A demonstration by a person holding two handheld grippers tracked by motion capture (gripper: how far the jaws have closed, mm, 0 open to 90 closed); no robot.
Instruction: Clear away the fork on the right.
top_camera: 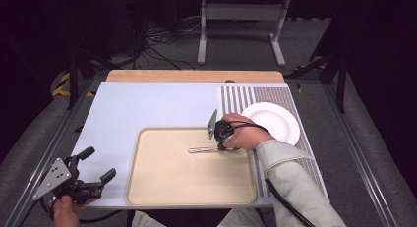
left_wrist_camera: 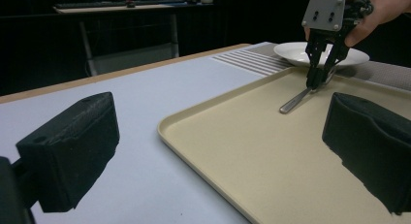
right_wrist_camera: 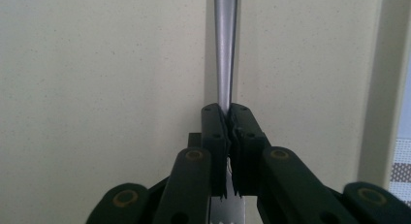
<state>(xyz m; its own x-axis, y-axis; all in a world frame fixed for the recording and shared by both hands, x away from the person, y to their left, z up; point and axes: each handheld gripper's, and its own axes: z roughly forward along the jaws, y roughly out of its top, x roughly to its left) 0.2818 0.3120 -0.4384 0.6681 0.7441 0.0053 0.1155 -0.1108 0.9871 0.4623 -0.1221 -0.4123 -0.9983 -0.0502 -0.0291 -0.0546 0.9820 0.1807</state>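
Right gripper (top_camera: pixel 221 144) clamping fork (top_camera: pixel 204 149) at neck on tray (top_camera: pixel 147 187); person needing firm grip, level lift. Left gripper (top_camera: pixel 96 164) idling, jaws apart.

The tray (top_camera: pixel 172 183) is beige; the fork (top_camera: pixel 204 150) on it is silver; the plate (top_camera: pixel 275 120) is white; the mat (top_camera: pixel 236 100) is pale blue, with grey and white stripes at its right; both grippers are black.
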